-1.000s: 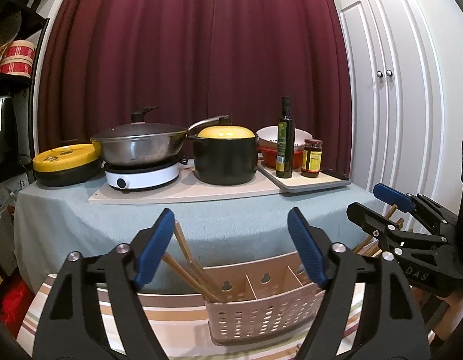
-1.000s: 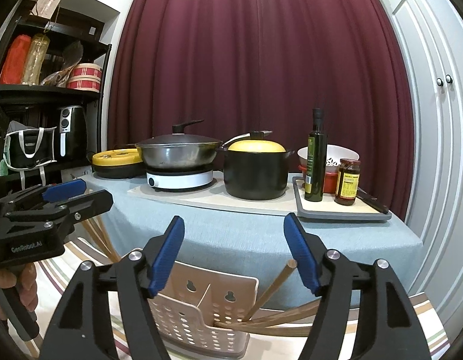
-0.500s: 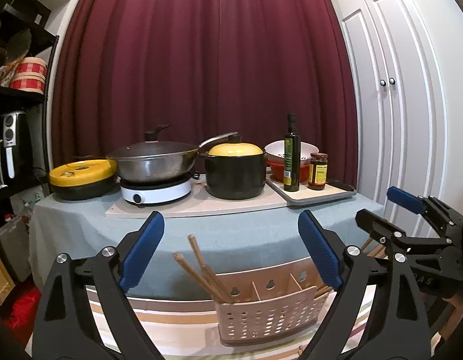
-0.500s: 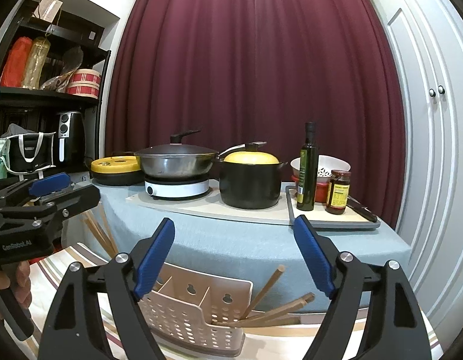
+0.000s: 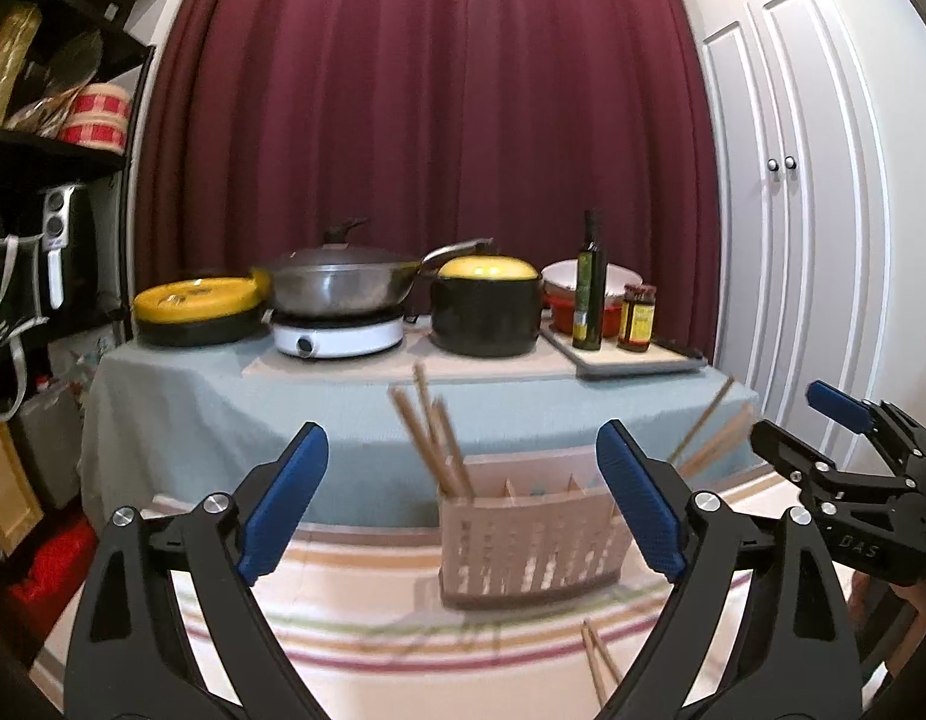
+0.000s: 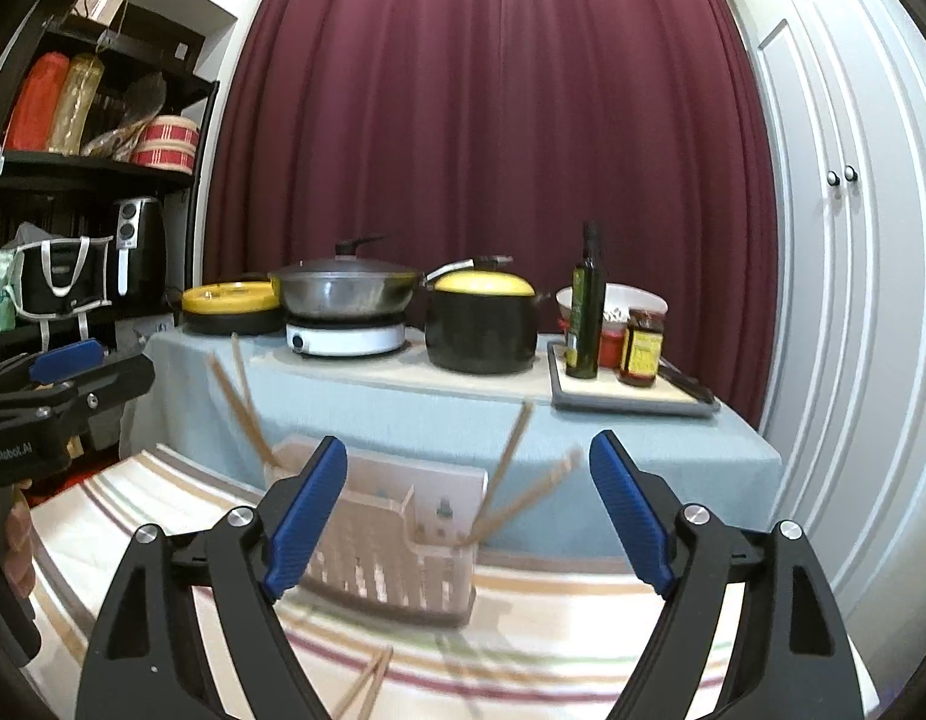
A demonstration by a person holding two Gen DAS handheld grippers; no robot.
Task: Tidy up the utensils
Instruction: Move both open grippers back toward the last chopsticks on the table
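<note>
A beige perforated utensil caddy (image 5: 526, 534) (image 6: 396, 534) with several compartments stands on a striped cloth. Wooden chopsticks (image 5: 429, 438) (image 6: 243, 414) lean out of its left compartment, and more chopsticks (image 5: 706, 435) (image 6: 517, 480) lean out of its right one. A loose pair of chopsticks (image 5: 598, 660) (image 6: 366, 684) lies on the cloth in front of the caddy. My left gripper (image 5: 459, 504) is open and empty, held back from the caddy. My right gripper (image 6: 466, 510) is also open and empty, and shows at the right edge of the left wrist view (image 5: 847, 420).
Behind the caddy a table in a blue-grey cloth (image 5: 282, 396) carries a wok on a hotplate (image 5: 339, 300), a black pot with a yellow lid (image 5: 487, 306), an oil bottle (image 5: 589, 288) and a jar (image 5: 638, 318). Shelves (image 6: 72, 180) stand at left, white cupboard doors (image 5: 793, 240) at right.
Both grippers have pulled back and up from the caddy, which now looks smaller and farther. The loose chopsticks on the cloth have come into view. Both grippers remain open.
</note>
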